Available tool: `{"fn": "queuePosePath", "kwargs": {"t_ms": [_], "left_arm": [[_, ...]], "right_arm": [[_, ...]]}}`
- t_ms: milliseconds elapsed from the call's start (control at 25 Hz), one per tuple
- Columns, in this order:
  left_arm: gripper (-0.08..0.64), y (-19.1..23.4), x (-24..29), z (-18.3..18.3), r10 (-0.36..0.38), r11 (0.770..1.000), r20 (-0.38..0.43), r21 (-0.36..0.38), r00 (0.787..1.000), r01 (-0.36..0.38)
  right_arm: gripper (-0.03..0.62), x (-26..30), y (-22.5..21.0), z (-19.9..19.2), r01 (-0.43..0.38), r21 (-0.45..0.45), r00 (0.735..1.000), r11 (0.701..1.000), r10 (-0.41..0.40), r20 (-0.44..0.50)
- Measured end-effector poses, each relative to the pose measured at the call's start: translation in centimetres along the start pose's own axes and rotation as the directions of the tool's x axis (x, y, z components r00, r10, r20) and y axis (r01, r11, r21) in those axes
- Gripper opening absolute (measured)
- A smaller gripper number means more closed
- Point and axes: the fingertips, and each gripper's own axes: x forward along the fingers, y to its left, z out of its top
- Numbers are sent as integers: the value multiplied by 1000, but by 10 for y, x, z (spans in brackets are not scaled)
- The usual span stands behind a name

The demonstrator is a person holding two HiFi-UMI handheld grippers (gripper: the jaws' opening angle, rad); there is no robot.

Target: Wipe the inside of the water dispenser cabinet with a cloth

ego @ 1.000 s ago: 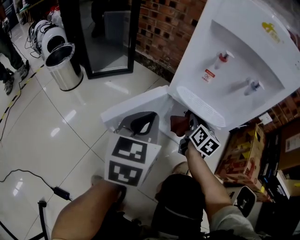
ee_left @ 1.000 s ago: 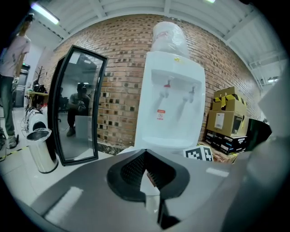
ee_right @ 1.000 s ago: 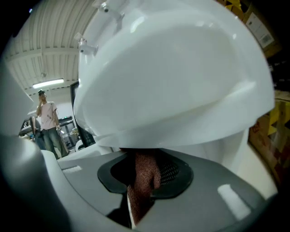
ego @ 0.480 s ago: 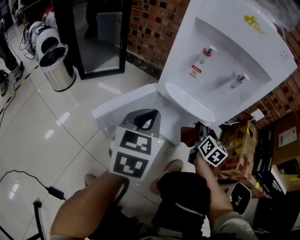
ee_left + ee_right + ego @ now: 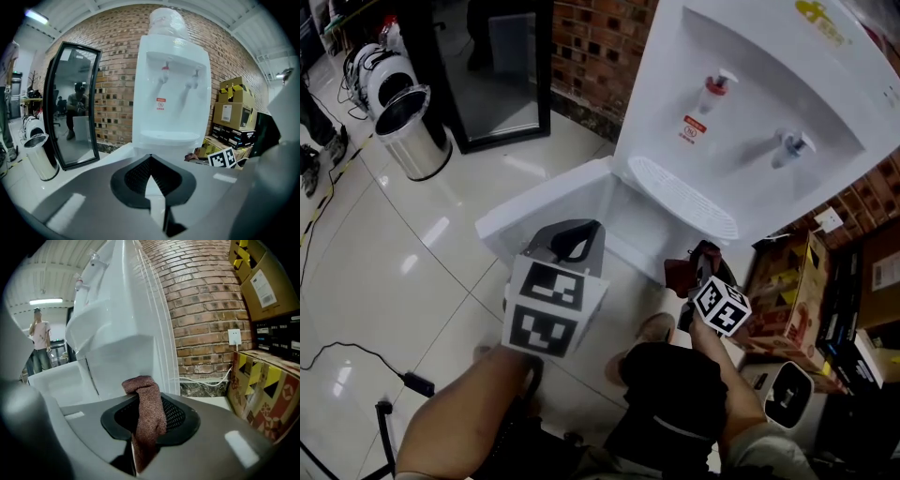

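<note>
R tongs (image 5: 694, 275) have backed out from water dispenser (image 5: 750, 122), now just beside its open cabinet, clamped on reddish cloth (image 5: 146, 413). L tongs (image 5: 149, 183) together, empty, facing dispenser front. Risk: cloth's loose tail could snag cabinet door (image 5: 539, 211) on re-entry and pull free.

Red brick wall (image 5: 592, 45) at the back. A black-framed mirror (image 5: 502, 70) leans right against it, with a shiny steel bin (image 5: 414, 131) a bit out from it on glossy white floor tiles (image 5: 384, 253). Cardboard boxes (image 5: 787, 300) sit along that wall, near its white socket (image 5: 830, 220).
</note>
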Motion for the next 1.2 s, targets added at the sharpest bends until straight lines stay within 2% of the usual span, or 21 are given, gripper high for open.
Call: {"fn": "queuePosePath", "kwargs": {"t_ms": [240,560,640,880,1200], "left_arm": [[0,1,11,-13,-10,1000,-40,2,999,10],[0,20,19,-41,10,1000,-119,-5,993,-10],[0,26,19,-45,20,1000,-127,-17,992,-22],[0,29,25,-52,12,999,-147,-31,989,-17],[0,25,26,-59,3,1000,-168,-28,986,-8]], "right_arm": [[109,23,-13,-57,32,-21,992,999,-35,-119],[109,69,-21,-145,63,-81,950,995,-85,-299],[109,77,-20,-155,69,-96,944,993,-96,-316],[109,79,-17,-160,76,-101,950,992,-103,-293],[110,93,-26,-194,73,-93,900,993,-106,-423]]}}
